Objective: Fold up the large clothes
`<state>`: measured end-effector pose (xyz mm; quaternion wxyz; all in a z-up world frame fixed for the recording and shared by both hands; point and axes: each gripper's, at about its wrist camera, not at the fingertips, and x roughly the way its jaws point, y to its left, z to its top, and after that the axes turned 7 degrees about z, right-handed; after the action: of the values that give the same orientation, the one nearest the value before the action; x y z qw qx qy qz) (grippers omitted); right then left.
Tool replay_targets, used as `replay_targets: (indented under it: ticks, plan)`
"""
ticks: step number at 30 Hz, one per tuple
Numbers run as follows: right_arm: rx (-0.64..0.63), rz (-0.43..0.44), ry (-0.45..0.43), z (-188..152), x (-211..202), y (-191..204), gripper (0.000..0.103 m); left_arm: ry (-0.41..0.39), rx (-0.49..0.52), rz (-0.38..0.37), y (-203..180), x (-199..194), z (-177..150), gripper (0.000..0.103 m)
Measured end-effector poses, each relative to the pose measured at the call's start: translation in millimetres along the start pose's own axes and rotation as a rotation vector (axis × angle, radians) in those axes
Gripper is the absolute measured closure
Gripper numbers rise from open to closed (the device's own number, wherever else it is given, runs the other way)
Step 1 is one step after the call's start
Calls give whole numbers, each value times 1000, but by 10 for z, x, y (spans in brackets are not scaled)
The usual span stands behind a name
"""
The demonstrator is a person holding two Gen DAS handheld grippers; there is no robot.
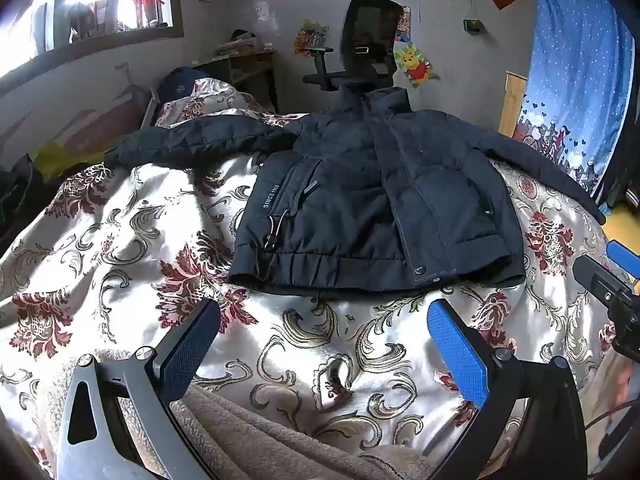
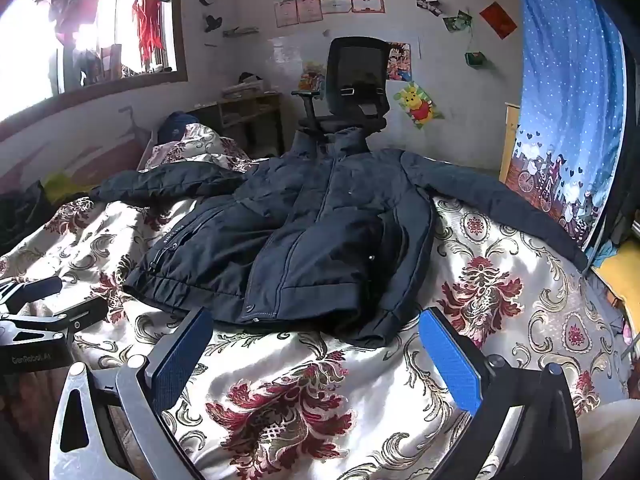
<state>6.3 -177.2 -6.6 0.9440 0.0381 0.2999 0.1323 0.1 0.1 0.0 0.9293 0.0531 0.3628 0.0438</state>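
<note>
A dark navy padded jacket (image 1: 372, 200) lies flat and front-up on the bed, zipped, both sleeves spread out to the sides, hem toward me. It also shows in the right wrist view (image 2: 304, 240). My left gripper (image 1: 324, 340) is open and empty, hovering over the quilt just short of the hem. My right gripper (image 2: 316, 344) is open and empty near the hem's right corner. The right gripper shows at the right edge of the left wrist view (image 1: 612, 276). The left gripper shows at the left edge of the right wrist view (image 2: 44, 304).
A floral satin quilt (image 1: 132, 240) covers the bed. A beige fleece blanket (image 1: 248, 436) lies at the near edge. A black office chair (image 1: 368, 48) stands behind the jacket, a blue curtain (image 1: 580, 72) hangs at the right, a window (image 1: 80, 8) at the left.
</note>
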Motion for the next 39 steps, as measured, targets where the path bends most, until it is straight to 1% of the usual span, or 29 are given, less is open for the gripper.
replay_targets:
  ticks: [39]
  plan:
    - [2, -6, -2, -9, 6, -34, 0, -8, 8, 7, -3, 0, 0, 2]
